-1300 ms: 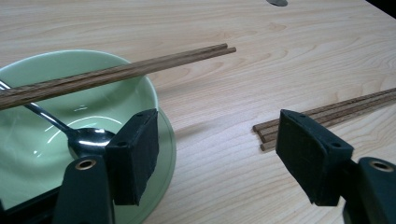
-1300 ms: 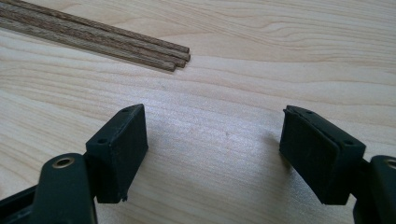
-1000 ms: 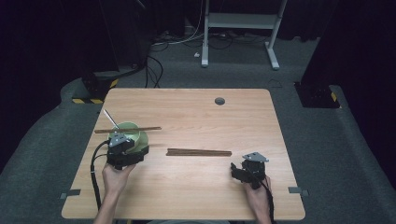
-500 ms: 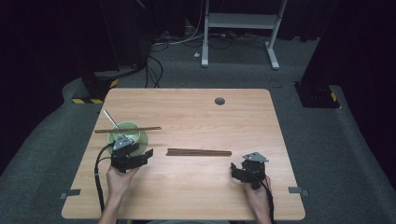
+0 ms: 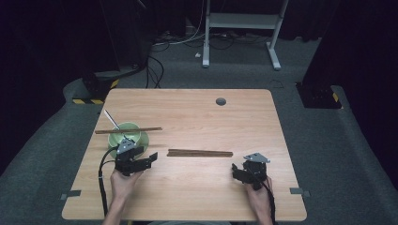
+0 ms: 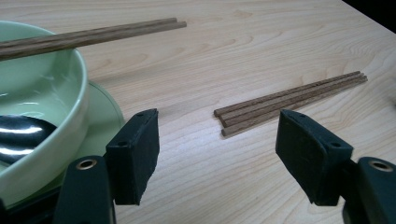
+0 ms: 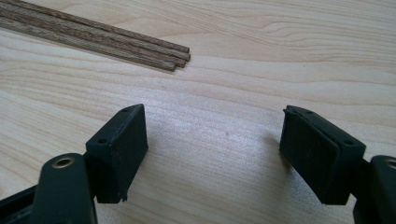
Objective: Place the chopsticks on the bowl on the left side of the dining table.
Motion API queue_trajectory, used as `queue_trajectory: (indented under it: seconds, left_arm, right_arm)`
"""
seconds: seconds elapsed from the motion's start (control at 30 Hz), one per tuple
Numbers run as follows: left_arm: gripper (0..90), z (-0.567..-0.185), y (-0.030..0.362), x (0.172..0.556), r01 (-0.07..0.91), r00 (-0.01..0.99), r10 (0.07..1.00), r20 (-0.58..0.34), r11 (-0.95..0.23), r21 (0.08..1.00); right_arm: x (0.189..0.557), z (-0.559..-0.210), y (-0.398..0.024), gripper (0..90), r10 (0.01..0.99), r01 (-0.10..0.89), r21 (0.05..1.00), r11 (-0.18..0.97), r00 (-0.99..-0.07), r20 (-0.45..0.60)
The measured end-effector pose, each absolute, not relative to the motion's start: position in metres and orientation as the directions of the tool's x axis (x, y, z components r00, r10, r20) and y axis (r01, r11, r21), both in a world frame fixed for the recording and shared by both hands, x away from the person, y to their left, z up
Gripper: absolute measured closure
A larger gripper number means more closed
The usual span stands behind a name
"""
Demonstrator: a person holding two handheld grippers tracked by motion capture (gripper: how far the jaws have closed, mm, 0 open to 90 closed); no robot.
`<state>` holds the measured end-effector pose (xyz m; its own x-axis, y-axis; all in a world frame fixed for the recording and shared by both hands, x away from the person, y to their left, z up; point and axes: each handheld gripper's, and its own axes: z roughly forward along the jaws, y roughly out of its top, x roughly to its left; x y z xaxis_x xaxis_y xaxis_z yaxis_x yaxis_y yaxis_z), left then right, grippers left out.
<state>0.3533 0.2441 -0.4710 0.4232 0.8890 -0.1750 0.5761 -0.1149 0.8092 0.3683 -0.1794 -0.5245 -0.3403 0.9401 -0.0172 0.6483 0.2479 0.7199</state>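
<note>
- The wooden table (image 5: 187, 108) carries it all; my tongs sit low over its near half, well apart from each other.
- The green bowl (image 6: 42, 116), on its saucer with a spoon inside and chopsticks across the rim, lies just left of my left gripper (image 6: 217, 154).
- The loose chopstick bundle (image 6: 289, 102) lies ahead of those empty, wide-apart jaws: I judge I'm reaching for it, and must next advance and straddle its near end.
- My right gripper (image 7: 212, 149) gapes empty too, near the bundle's other end (image 7: 93, 35).
</note>
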Motion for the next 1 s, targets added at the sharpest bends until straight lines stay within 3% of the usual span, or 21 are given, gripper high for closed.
queue_trajectory:
  seconds: [1.0]
  left_arm:
    - [31.2,-0.498,0.239,0.355,0.585,0.387,0.913,-0.125,-0.139,0.799]
  right_arm:
    - [0.368,-0.524,-0.179,22.7,0.94,0.648,0.72,0.248,-0.34,-0.017]
